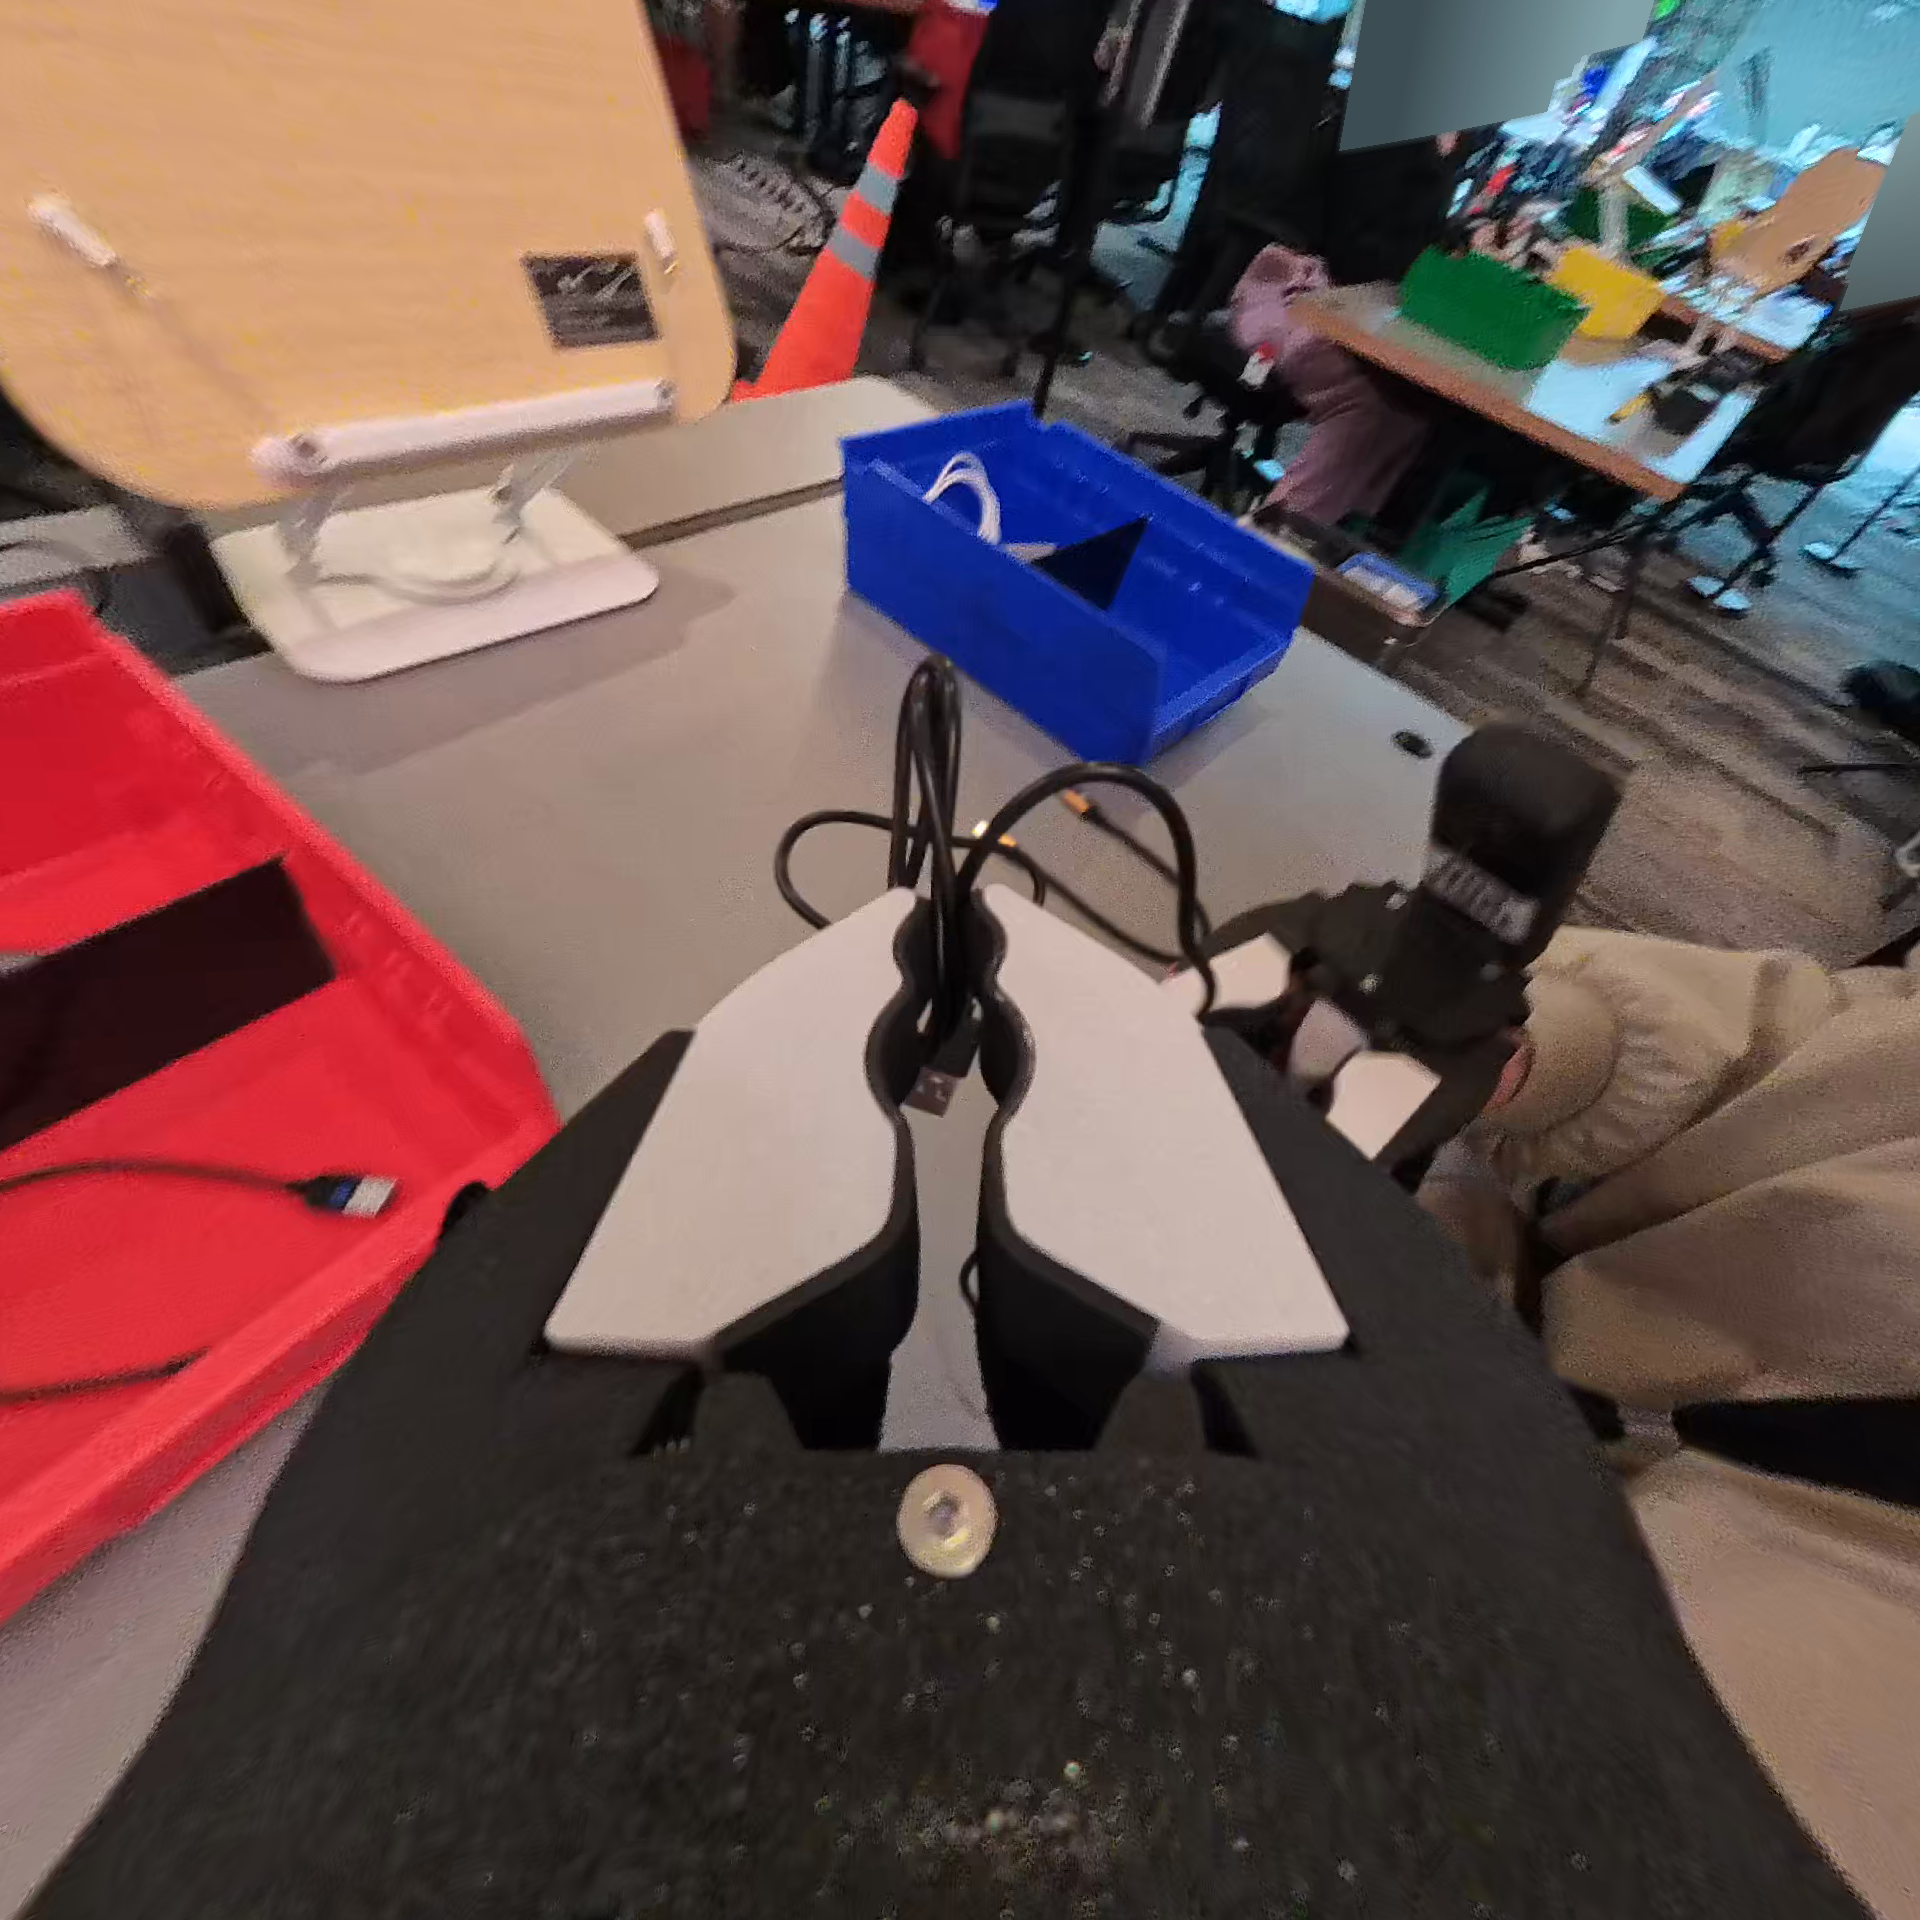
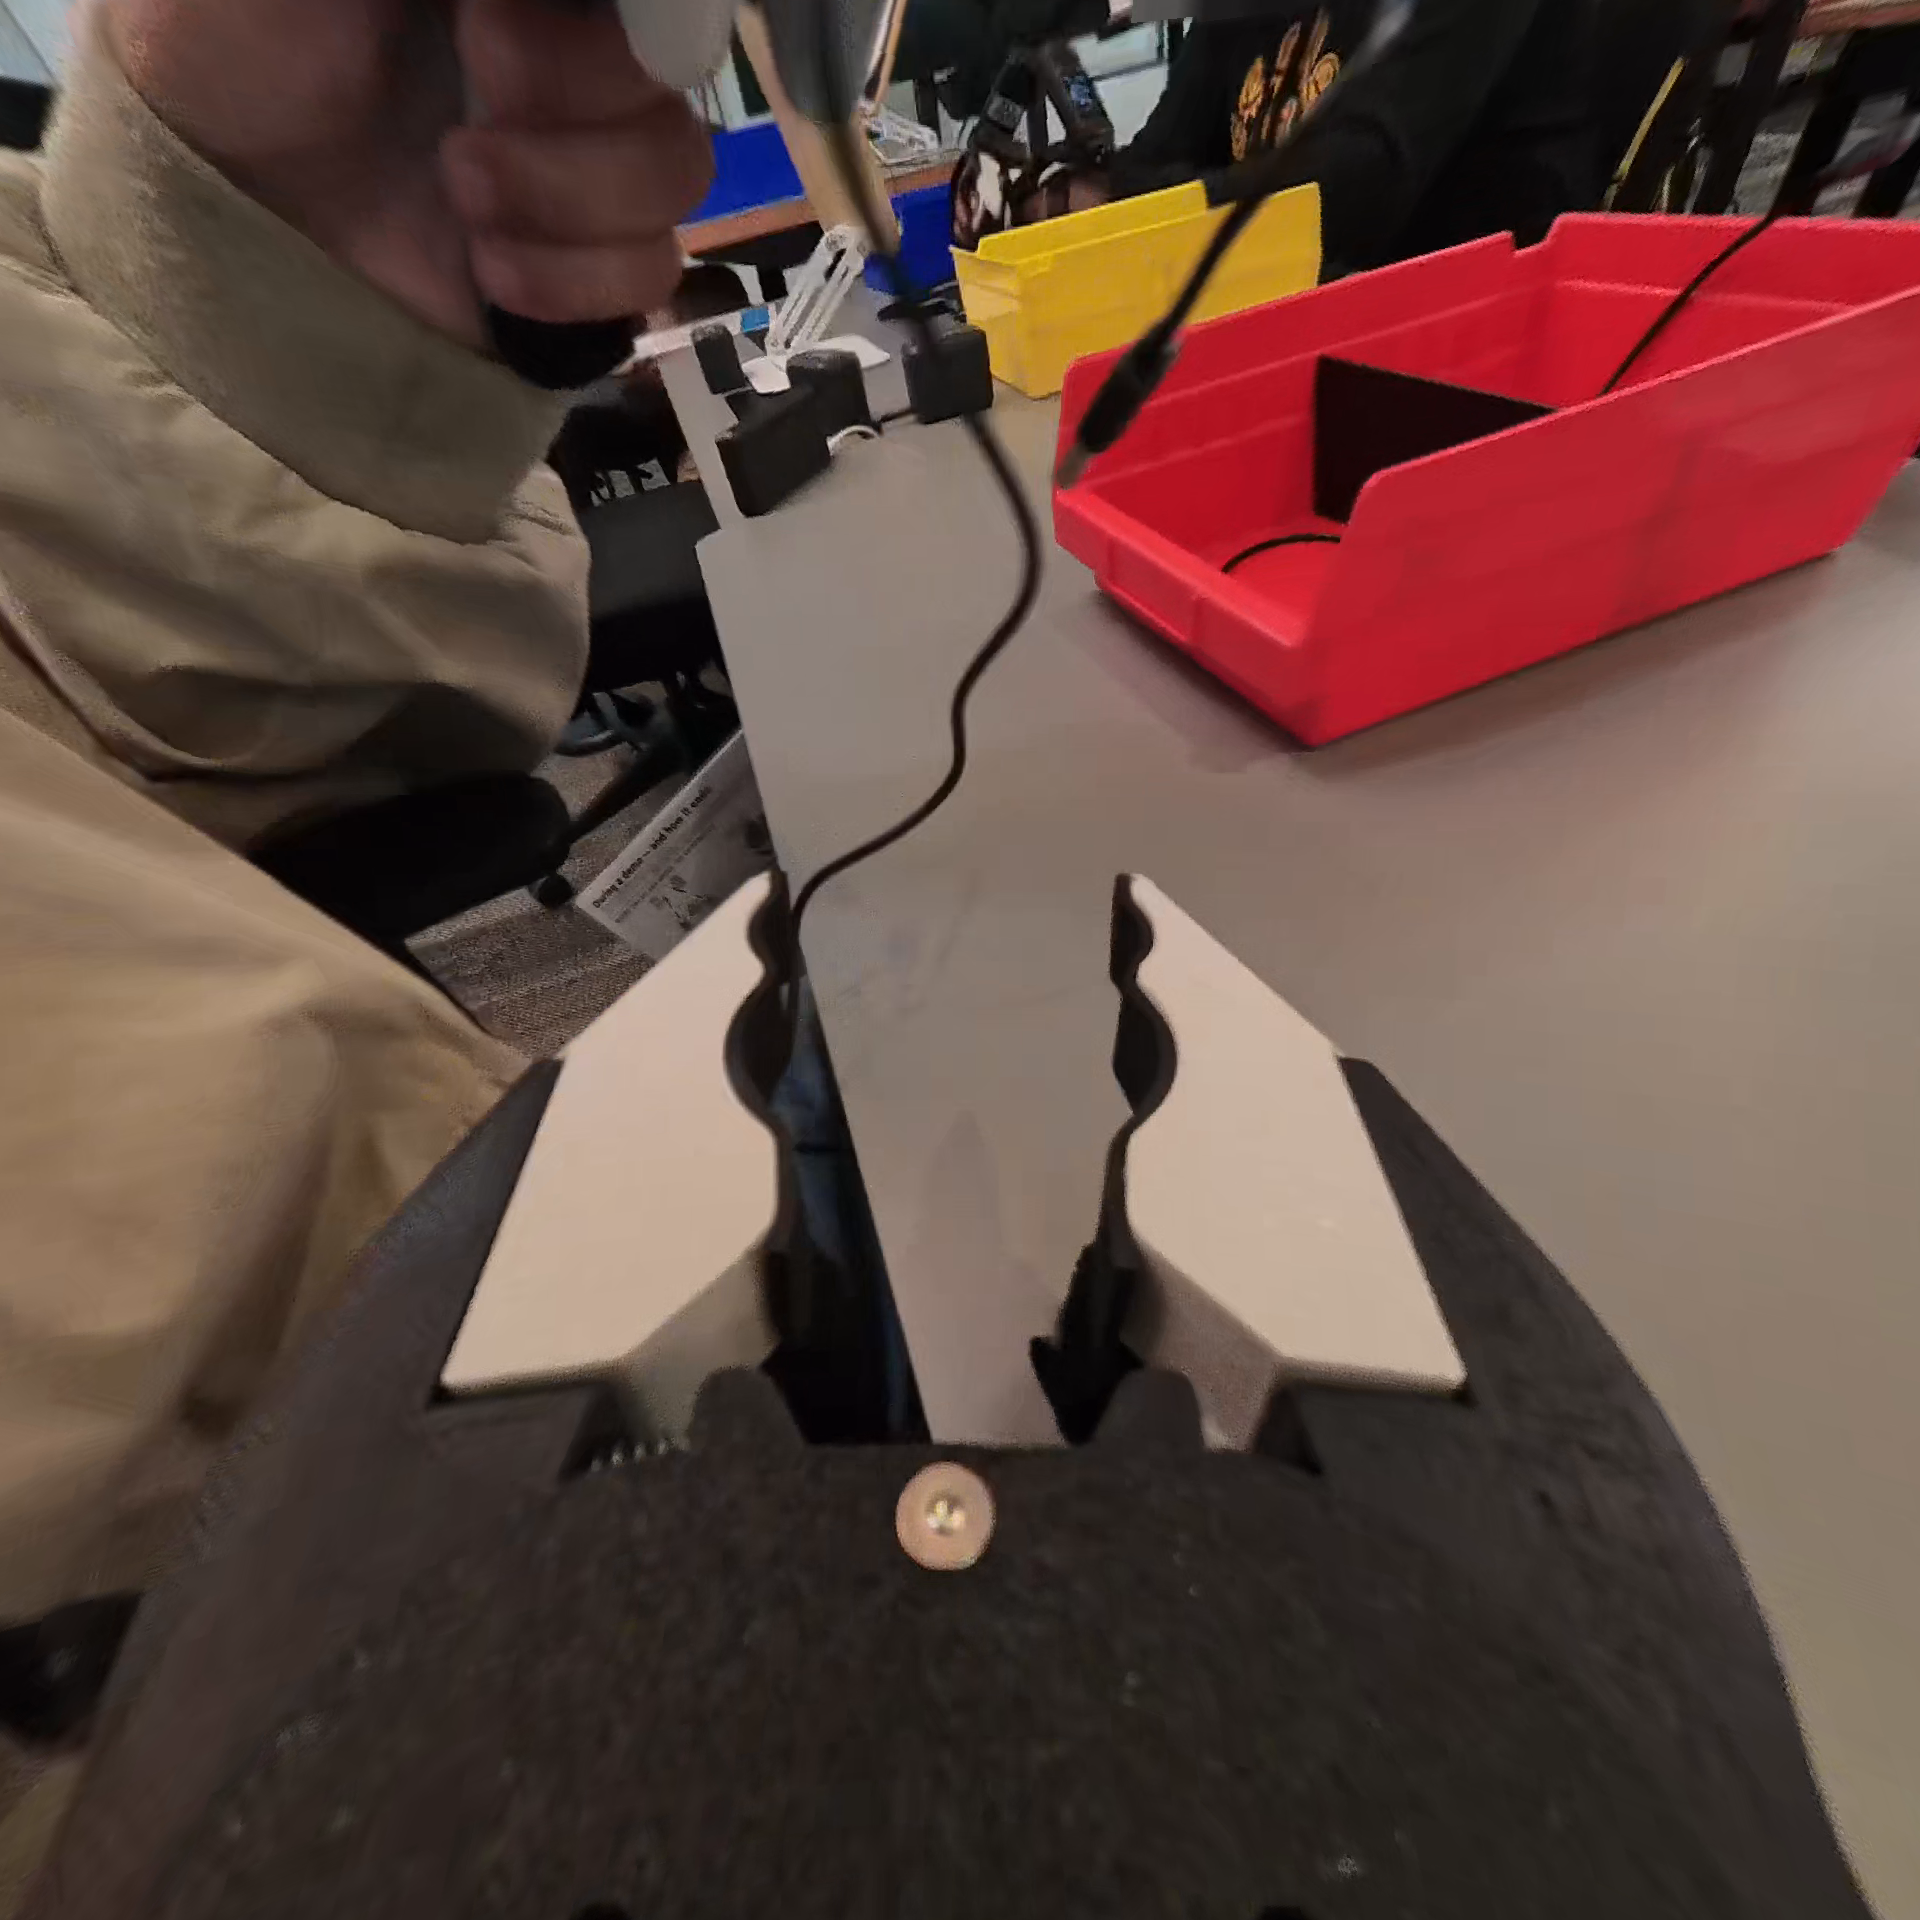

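Black looped cable (image 1: 935,831) in left jaws.

This looks like a shared lab or workshop floor: a plain grey worktable (image 1: 540,831) carries open-fronted plastic parts bins, a red one (image 2: 1455,582) near and a blue one (image 1: 1060,613) farther off. Beyond it an orange traffic cone with grey bands (image 1: 842,270) stands on the carpet, and far right a long wooden bench (image 1: 1496,384) is crowded with green and yellow bins and clutter, black office chairs around it
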Available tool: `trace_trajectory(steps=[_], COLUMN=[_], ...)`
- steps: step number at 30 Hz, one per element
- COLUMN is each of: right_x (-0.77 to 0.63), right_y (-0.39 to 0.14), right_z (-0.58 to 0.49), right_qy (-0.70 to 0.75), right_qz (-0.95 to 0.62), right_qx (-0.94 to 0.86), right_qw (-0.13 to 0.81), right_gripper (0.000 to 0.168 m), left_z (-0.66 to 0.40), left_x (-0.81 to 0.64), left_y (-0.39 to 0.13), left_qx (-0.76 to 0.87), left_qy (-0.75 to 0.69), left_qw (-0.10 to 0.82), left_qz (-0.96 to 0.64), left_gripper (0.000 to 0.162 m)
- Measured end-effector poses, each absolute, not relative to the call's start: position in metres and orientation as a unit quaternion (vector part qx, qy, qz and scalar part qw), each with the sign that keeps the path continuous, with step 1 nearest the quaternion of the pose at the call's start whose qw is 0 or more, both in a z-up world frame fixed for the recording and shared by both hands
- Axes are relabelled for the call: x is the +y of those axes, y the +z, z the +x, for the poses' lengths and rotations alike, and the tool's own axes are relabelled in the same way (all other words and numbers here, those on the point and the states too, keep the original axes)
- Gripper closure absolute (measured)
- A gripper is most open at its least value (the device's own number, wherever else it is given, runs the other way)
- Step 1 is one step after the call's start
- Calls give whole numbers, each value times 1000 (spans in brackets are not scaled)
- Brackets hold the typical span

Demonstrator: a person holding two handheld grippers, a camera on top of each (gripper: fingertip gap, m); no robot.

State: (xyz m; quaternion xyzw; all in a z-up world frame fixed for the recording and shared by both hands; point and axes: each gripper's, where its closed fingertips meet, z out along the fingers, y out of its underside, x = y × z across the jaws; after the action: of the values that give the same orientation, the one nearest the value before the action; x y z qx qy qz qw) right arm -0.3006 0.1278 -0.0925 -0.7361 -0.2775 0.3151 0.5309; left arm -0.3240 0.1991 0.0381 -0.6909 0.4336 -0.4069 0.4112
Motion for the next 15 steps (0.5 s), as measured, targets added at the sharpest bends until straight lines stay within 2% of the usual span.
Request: trace_trajectory(steps=[2,5,12,15], right_x=[136,134,115,105], right_y=[-93,-102,-130,-147], right_z=[-307,-314,-361,-377], right_qy=[309,326,416,402], right_qz=[-739,-751,-761,-774], right_qx=[-275,-272,-267,-309], right_qw=[531,506,421,379], right_gripper=[106,112,109,153], left_z=[-306,-294,-286,-286], left_x=[198,195,192,189], left_y=[47,63,80,85], left_qx=[434,430,393,403], left_qy=[-418,-440,-503,-501], left_qw=[409,423,412,410], left_qz=[-686,-665,-651,-647], left_gripper=[157,157,157,157])
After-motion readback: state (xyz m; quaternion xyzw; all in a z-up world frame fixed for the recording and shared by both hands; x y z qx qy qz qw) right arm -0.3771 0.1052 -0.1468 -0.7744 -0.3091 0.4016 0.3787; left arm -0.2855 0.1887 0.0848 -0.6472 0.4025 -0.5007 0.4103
